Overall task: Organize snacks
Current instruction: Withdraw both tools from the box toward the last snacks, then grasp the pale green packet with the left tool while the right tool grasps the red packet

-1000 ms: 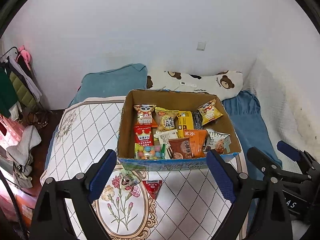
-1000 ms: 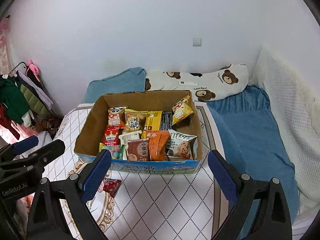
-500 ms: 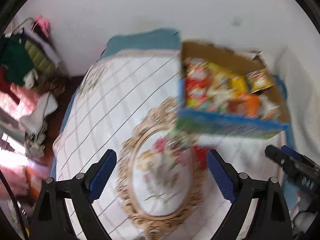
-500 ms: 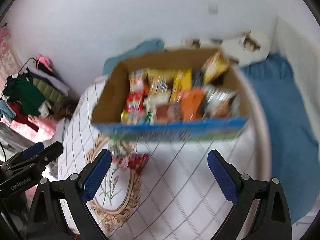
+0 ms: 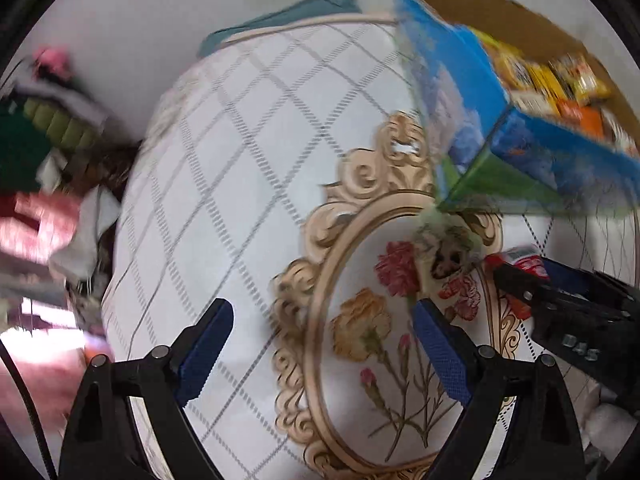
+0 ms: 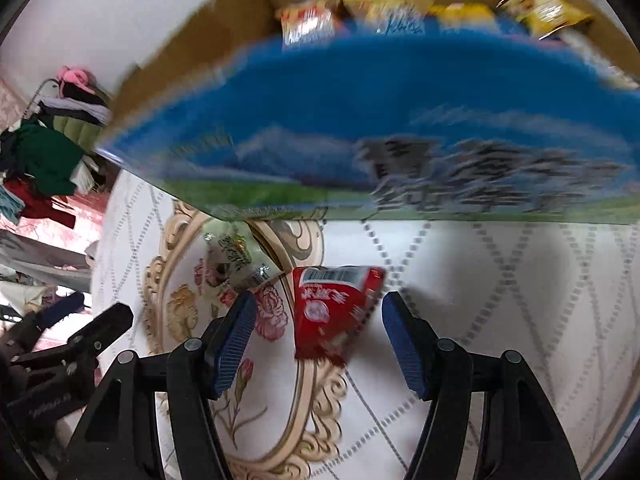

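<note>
A red triangular snack packet (image 6: 334,312) lies on the white quilt in front of the cardboard snack box (image 6: 360,120). My right gripper (image 6: 316,340) is open, low over the quilt, its blue pads either side of the red packet. A pale green snack packet (image 6: 236,258) lies just left of it, by the box's corner. In the left wrist view my left gripper (image 5: 322,350) is open and empty over the flower print; the green packet (image 5: 448,244), the red packet (image 5: 520,260) and the box (image 5: 520,120) sit ahead to the right.
The box is full of several snack packets (image 6: 384,12). The quilt (image 5: 240,160) has a gold oval frame with flowers (image 5: 380,320). Clothes are piled (image 6: 44,160) beyond the bed's left edge. The right gripper's body (image 5: 572,312) shows at the right.
Both grippers have dropped down and forward from a high view of the box to close over the quilt. The right gripper now straddles the red packet. The left has swung left.
</note>
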{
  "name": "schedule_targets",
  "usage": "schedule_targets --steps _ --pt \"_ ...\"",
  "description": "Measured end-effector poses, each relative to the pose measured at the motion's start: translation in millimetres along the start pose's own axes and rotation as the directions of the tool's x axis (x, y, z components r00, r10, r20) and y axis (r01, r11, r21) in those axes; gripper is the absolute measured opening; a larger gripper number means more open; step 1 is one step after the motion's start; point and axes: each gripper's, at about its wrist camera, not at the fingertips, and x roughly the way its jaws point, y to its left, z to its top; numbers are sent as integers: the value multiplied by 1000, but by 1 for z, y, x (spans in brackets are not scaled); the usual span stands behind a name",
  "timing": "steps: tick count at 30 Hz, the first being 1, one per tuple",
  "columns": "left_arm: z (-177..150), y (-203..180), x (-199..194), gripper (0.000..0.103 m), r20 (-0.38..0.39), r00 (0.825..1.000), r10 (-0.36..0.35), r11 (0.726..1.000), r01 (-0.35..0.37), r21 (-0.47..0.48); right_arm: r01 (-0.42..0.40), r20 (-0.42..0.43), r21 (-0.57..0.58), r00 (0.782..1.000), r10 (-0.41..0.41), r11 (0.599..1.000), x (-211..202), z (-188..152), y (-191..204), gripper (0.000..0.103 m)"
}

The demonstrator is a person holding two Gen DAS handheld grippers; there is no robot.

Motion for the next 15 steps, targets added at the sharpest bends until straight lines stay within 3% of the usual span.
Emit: schedule_targets --steps 1,2,6,10,11,12,15 --pt "3 -4 4 92 -8 1000 -8 1000 8 21 6 -3 -4 1000 -6 1000 4 0 1 44" --pt "6 -9 9 92 -20 1000 -19 999 20 44 7 -5 -8 1000 -7 1000 7 -1 1 41" --pt "19 -32 23 92 -67 993 -94 991 100 92 40 11 -7 999 -40 999 -4 -12 -7 41" --pt "30 -48 42 90 -104 982 -157 984 165 65 55 2 36 998 -55 998 -16 -25 -29 41" --pt "32 -52 47 85 -105 980 -172 982 178 58 60 -2 48 998 -60 997 -18 -28 -34 41" --pt "33 -55 50 70 -105 978 -181 981 187 52 63 -4 63 998 -63 996 -19 -30 -39 41" --pt "31 -60 53 52 -98 974 -202 978 206 36 72 -6 85 997 -71 994 -22 -35 -49 41"
